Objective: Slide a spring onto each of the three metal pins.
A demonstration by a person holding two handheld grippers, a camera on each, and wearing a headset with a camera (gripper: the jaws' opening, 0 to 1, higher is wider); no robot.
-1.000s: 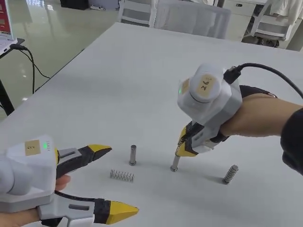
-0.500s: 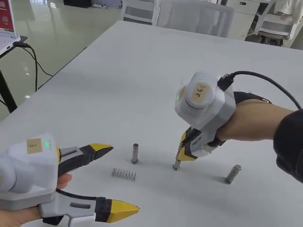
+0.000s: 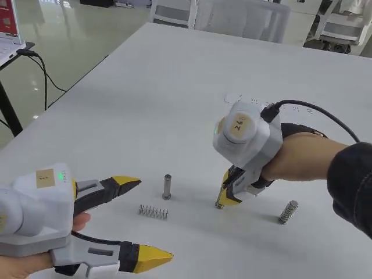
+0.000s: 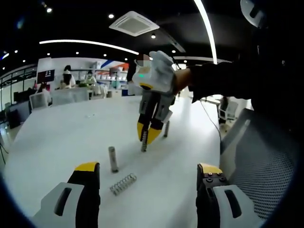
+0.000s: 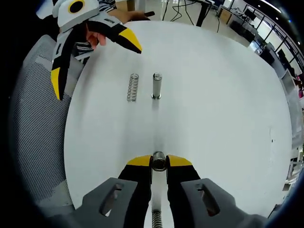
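On the white table [image 3: 174,87], my right gripper [image 3: 224,200] is shut on a spring [image 5: 156,218] and stands low over the middle pin [image 3: 219,204], whose top [image 5: 158,161] shows between its yellow tips. Left of it a bare pin [image 3: 167,186] stands upright, with a loose spring [image 3: 153,211] lying in front. To the right, a third pin [image 3: 288,211] wears a spring. My left gripper [image 3: 142,220] hovers open at the near left, nothing between its fingers. From the left gripper view, the bare pin [image 4: 113,158] and the loose spring [image 4: 123,183] lie just ahead.
The table's left edge runs diagonally, with floor below it. A laptop [image 3: 7,32] with a black cable sits on a stand at far left. Chairs [image 3: 238,17] line the table's far edge. A black cable [image 3: 314,113] trails from my right gripper.
My right gripper has come down over the middle pin, so less of the pin shows beneath its tips. The left gripper has stayed open in place.
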